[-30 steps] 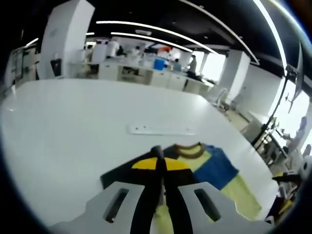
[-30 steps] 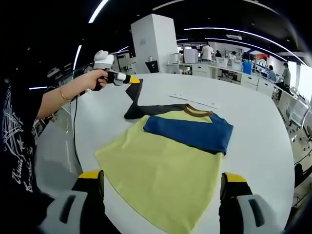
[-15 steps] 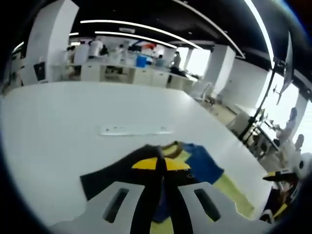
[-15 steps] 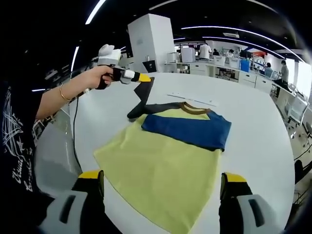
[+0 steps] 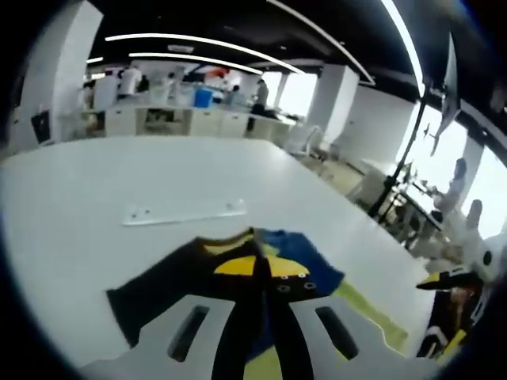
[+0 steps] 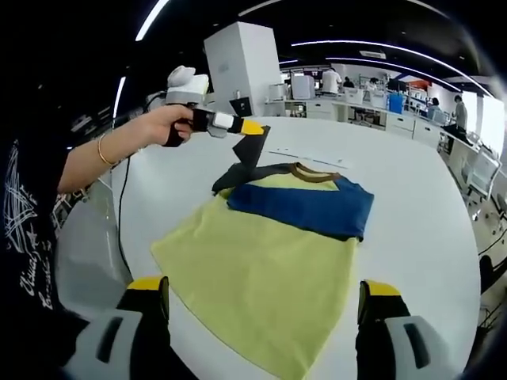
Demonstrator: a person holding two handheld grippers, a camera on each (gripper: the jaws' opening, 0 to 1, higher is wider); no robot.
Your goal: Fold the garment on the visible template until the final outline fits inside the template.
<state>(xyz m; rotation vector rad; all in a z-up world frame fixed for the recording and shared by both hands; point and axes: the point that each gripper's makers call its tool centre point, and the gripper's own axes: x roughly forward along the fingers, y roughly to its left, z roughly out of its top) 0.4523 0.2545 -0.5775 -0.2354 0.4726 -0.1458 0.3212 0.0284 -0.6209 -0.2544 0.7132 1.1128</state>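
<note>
the left gripper [image 6: 252,127] is closed on the dark sleeve [image 6: 252,154], lifted above the shirt [image 6: 261,269] on the table [image 6: 412,214]; shirt body lies to its right. right gripper [image 6: 265,305] is wide open, empty.

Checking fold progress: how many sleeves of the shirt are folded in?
1: the blue sleeve lies across the chest. The dark sleeve is lifted off the table, pinched in the left gripper.

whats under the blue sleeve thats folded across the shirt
The blue sleeve lies on the yellow shirt, below its brown collar. What the sleeve covers is hidden.
</note>
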